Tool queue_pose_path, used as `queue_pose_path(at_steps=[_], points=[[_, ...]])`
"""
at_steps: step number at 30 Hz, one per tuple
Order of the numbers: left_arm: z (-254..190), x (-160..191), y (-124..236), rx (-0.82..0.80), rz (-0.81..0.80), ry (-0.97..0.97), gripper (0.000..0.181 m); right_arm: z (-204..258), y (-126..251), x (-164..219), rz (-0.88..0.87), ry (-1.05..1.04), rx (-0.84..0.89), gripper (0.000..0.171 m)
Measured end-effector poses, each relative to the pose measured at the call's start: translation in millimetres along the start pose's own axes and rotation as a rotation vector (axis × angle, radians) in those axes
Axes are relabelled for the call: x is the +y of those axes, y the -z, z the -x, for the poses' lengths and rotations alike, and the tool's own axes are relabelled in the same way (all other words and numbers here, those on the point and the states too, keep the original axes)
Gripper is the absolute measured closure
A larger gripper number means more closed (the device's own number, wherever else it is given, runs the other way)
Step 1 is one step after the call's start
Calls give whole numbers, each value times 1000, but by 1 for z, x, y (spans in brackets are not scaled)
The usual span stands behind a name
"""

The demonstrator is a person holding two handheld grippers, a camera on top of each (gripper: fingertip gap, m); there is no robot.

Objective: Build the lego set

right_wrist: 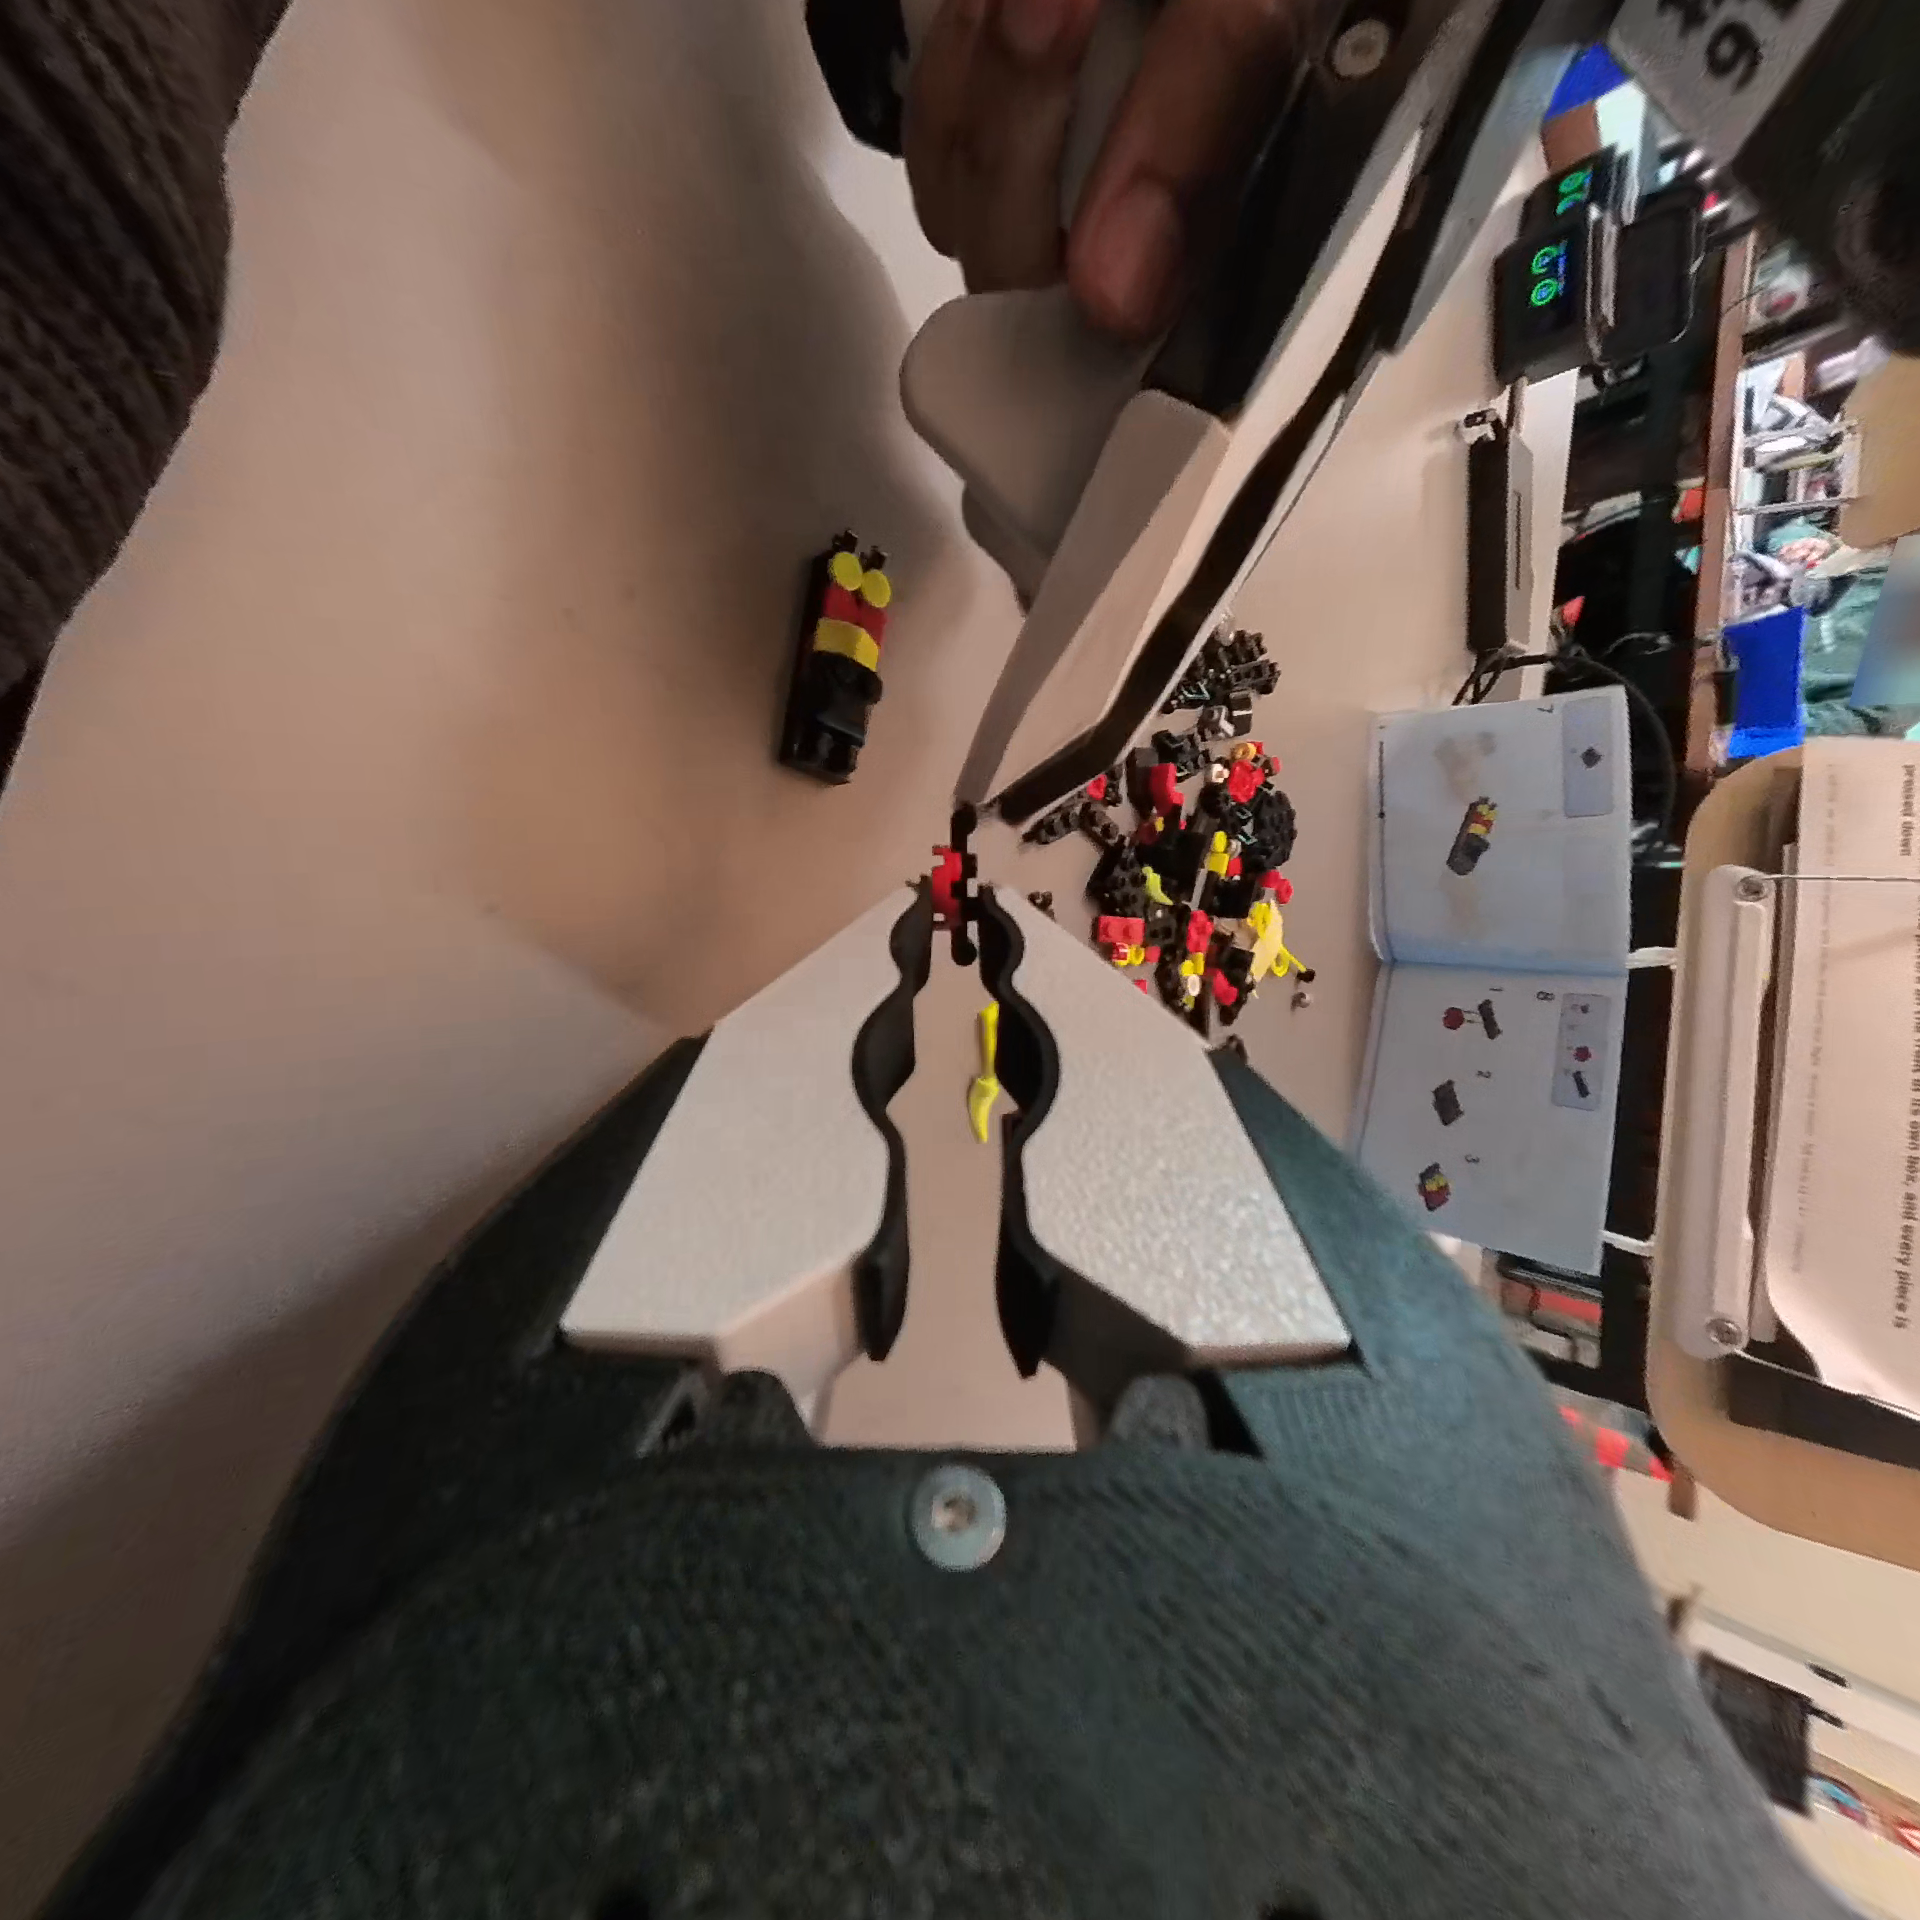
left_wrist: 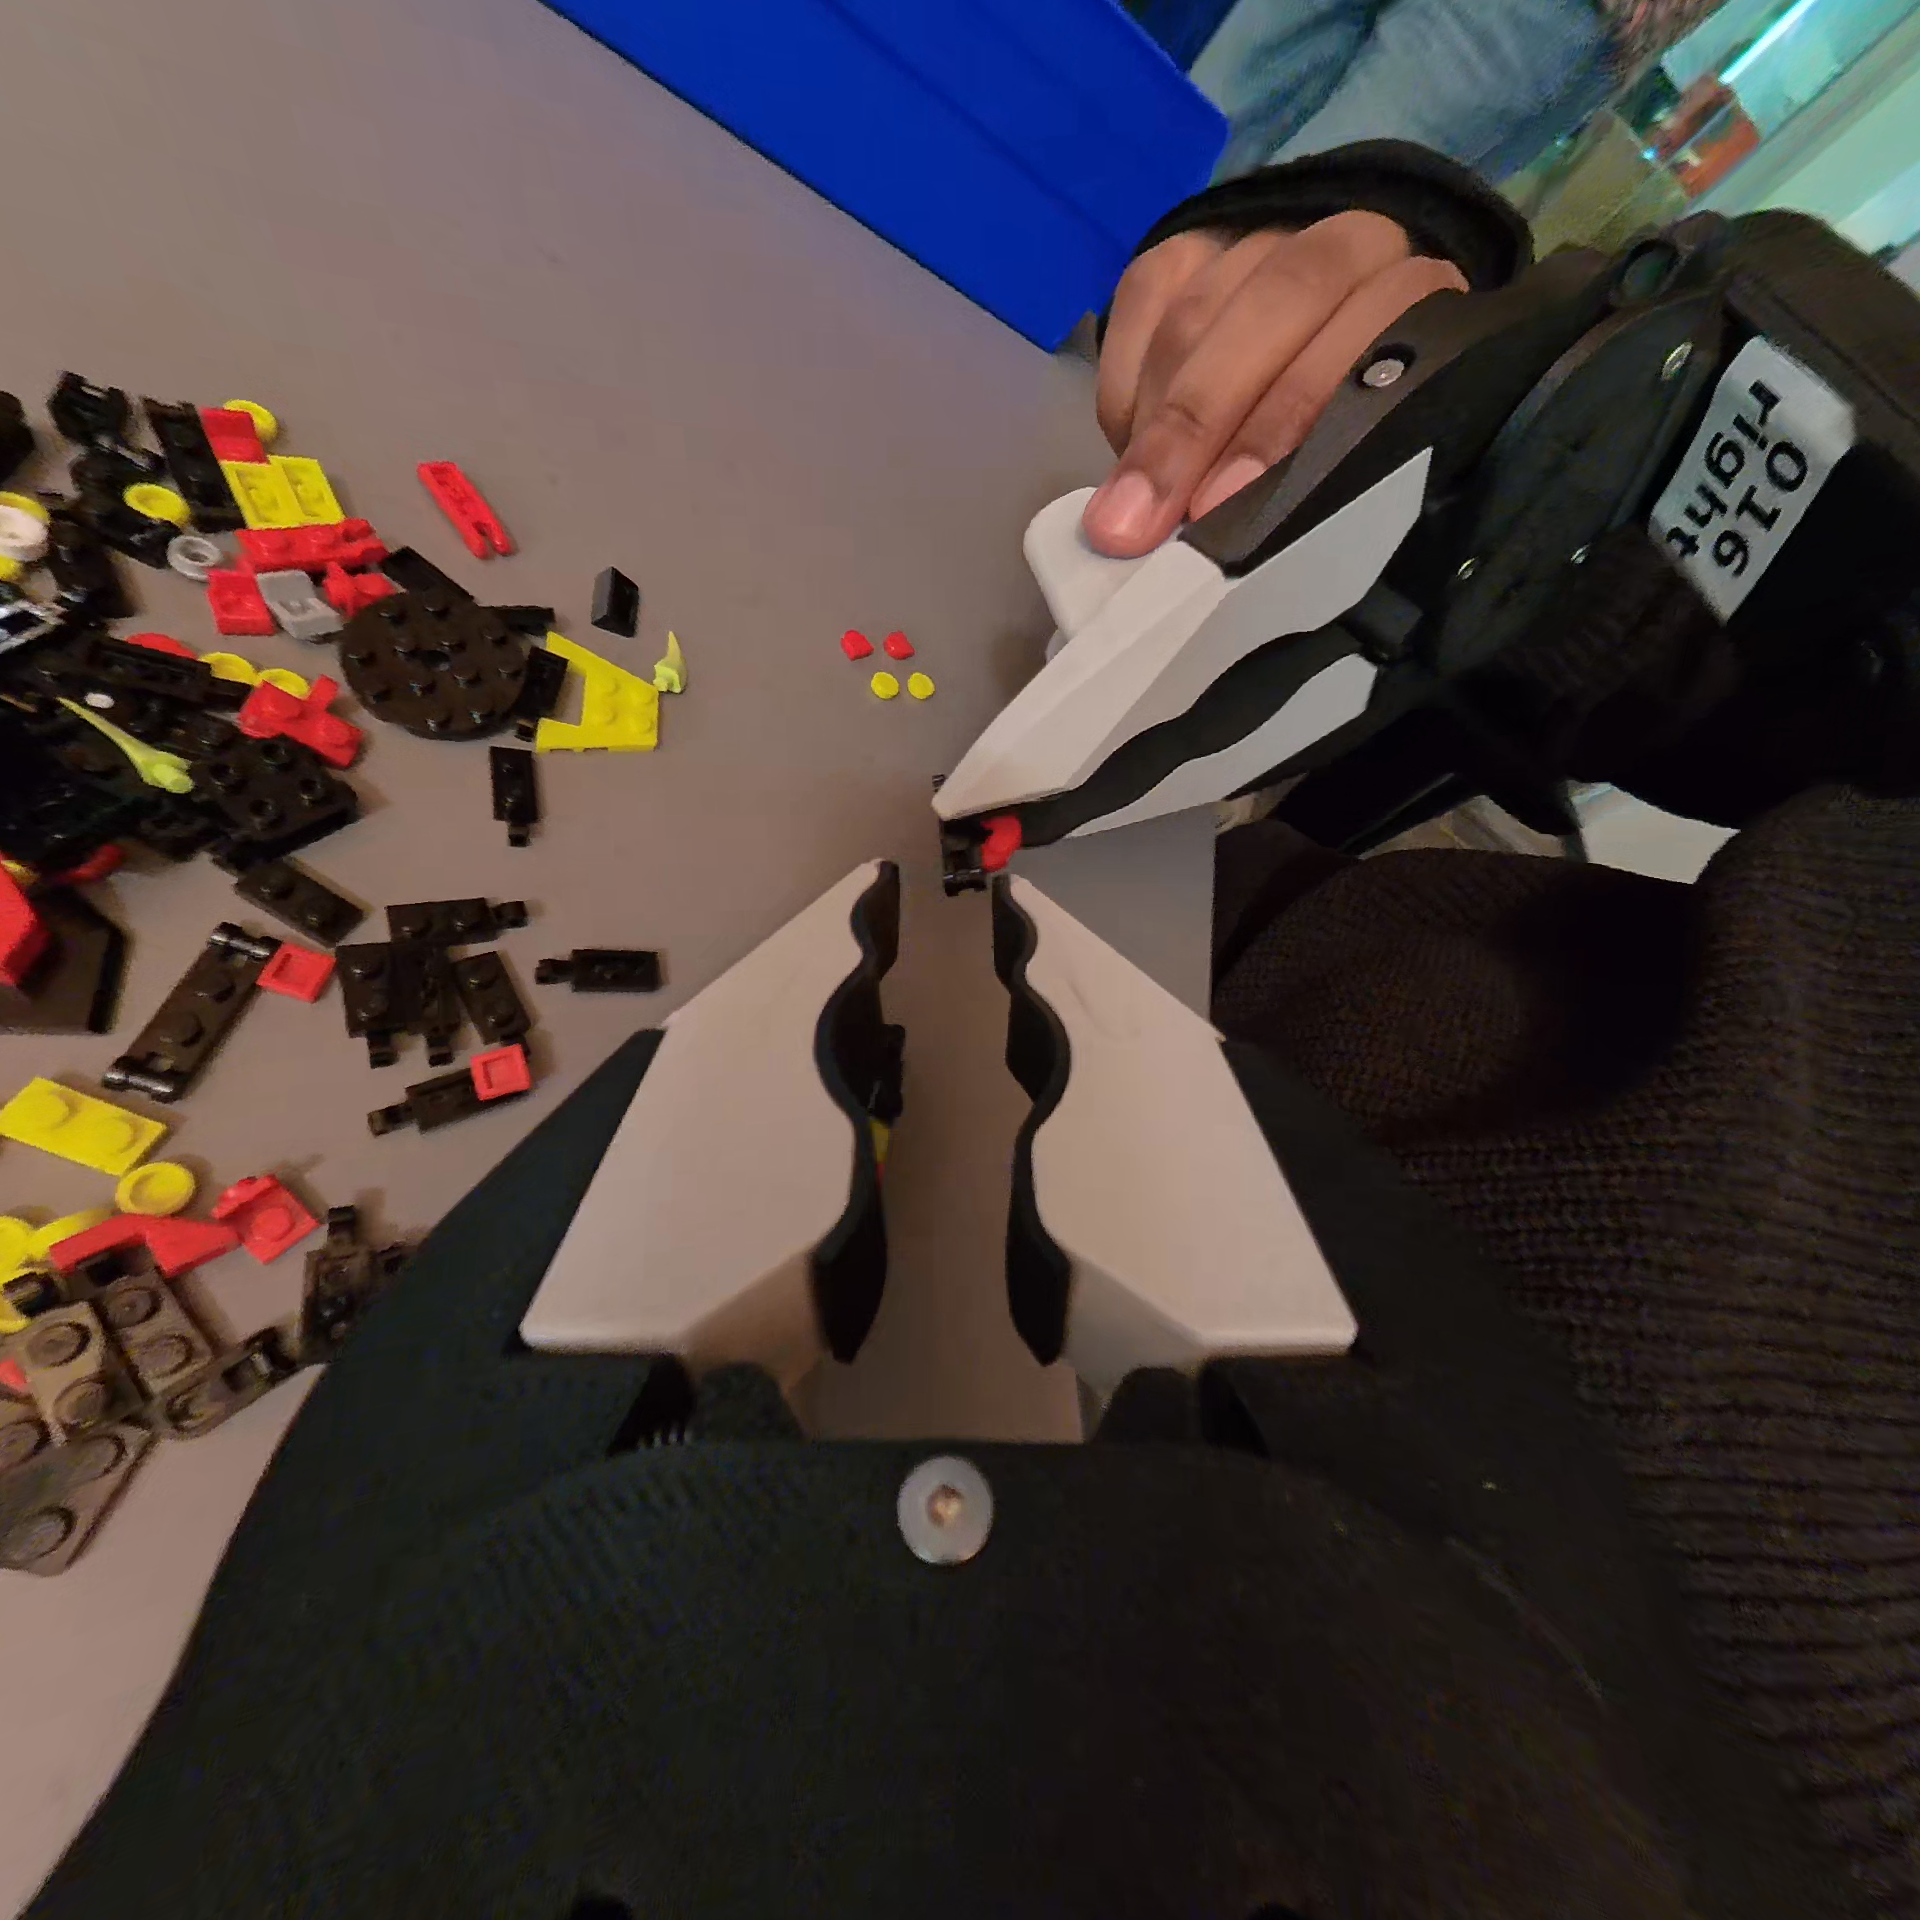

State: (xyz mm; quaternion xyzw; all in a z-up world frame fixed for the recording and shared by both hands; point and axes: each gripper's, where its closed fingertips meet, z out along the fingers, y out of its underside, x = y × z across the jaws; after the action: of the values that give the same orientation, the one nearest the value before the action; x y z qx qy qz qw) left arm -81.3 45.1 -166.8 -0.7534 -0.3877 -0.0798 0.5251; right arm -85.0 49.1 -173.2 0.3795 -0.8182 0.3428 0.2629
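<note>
Grey table [left_wrist: 644,312], two red studs [left_wrist: 876,645], two yellow studs [left_wrist: 902,685]

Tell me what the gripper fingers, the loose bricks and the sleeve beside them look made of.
Left hand-held gripper fingers: pale grey matte shells, likely printed plastic; a fine grain shows on the surface. Their wavy black inner pads look rubbery, though that is a guess. Loose bricks: glossy moulded plastic, studs catching highlights. Sleeve: dark knitted fabric, ribbed stitches visible.
</note>
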Motion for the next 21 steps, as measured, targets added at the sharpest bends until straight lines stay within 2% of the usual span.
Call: queue_pose_path(at_steps=[9,16,21], points=[[20,2,0,-198,29,-182,159,1,-3,19,17,-128,-66,164],[53,-13,18,-556,22,-421,150,4,-4,29,1,-239,-140,164],[66,-16,26,-675,41,-485,147,13,-6,31,-14,-306,-217,163]])
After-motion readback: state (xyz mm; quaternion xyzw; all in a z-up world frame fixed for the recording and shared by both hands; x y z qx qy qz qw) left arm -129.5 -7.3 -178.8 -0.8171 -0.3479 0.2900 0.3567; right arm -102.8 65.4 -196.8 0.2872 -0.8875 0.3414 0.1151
